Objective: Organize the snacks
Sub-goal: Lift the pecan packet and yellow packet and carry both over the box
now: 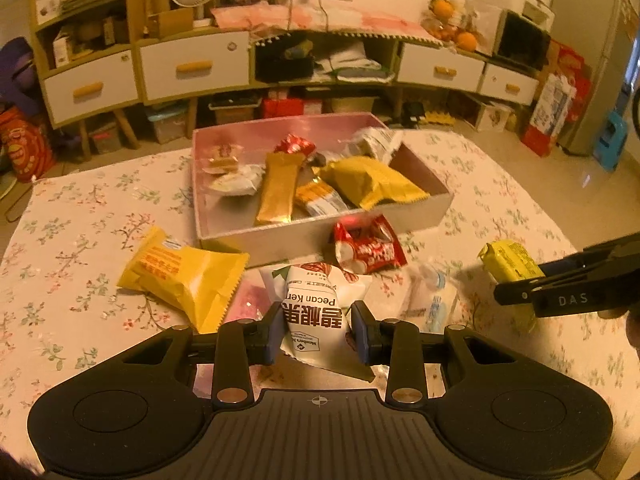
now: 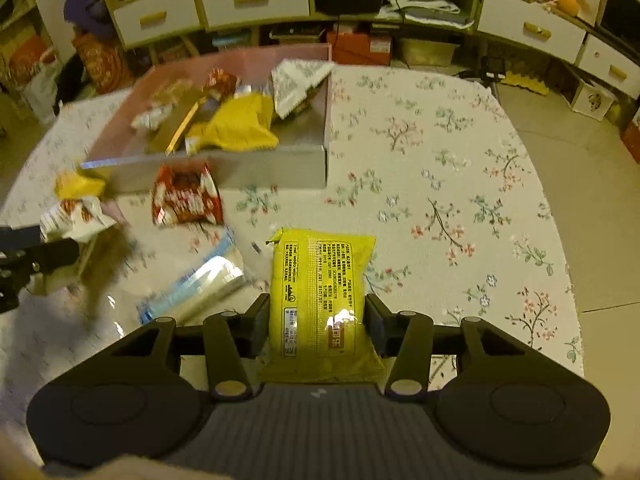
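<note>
Our left tongs (image 1: 316, 330) pinch a white "Pecan Kernel" packet (image 1: 314, 312); our right tongs (image 2: 316, 326) grip a yellow packet (image 2: 320, 300), its print unreadable.

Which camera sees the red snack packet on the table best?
The left wrist view: the red snack packet is sharp there, lying just in front of the box. The right wrist view shows it too, smaller and a bit blurred.

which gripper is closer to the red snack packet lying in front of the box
Left. The left gripper, holding a white pecan packet, is just short of the red packet; the right gripper is farther back.
</note>
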A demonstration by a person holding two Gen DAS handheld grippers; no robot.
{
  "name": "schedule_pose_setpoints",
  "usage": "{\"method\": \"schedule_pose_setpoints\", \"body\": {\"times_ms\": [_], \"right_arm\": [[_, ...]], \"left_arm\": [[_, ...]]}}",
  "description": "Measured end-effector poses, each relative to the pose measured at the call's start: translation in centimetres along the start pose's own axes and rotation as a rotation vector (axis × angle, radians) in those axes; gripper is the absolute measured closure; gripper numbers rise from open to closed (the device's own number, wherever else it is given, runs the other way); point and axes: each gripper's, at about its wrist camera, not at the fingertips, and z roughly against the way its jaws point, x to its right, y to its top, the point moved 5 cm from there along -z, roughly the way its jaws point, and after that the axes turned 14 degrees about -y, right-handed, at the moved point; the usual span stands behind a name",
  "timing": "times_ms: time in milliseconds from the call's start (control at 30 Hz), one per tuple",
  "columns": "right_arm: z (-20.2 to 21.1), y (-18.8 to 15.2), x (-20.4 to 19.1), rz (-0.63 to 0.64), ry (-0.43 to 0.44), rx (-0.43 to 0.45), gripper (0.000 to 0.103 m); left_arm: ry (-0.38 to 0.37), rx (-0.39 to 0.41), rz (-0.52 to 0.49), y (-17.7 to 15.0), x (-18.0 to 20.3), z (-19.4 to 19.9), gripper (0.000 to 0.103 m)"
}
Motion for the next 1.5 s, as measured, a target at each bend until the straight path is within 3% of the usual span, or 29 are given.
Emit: {"method": "schedule_pose_setpoints", "body": {"times_ms": [333,600,800,1033,1500], "right_arm": [[1.0,2.7,-1.3,-0.108,0.099,0.004,0.057],[1.5,6.1,-3.4,-0.186,0.184,0.023,0.057],[0.3,9.3,-5.1,-0.212,0.221,0.044,0.057],[-1.8,12.2,-6.7,-0.196,0.211,0.068,0.057],[-3.3,13.6,-7.8,-0.199,0.19,0.067,0.059]], "left_arm": [[0.055,0.064,0.043,1.7,-1.0,1.5,0.07],[0.107,0.049,0.053,4.9,-3.1,0.2,0.07],[0.137,0.017,0.007,6.9,-3.9,-2.4,0.07],[0.132,-0.025,-0.013,8.1,-5.2,-5.1,0.069],[0.13,-0.078,-0.062,8.1,-5.7,-8.4,0.068]]}}
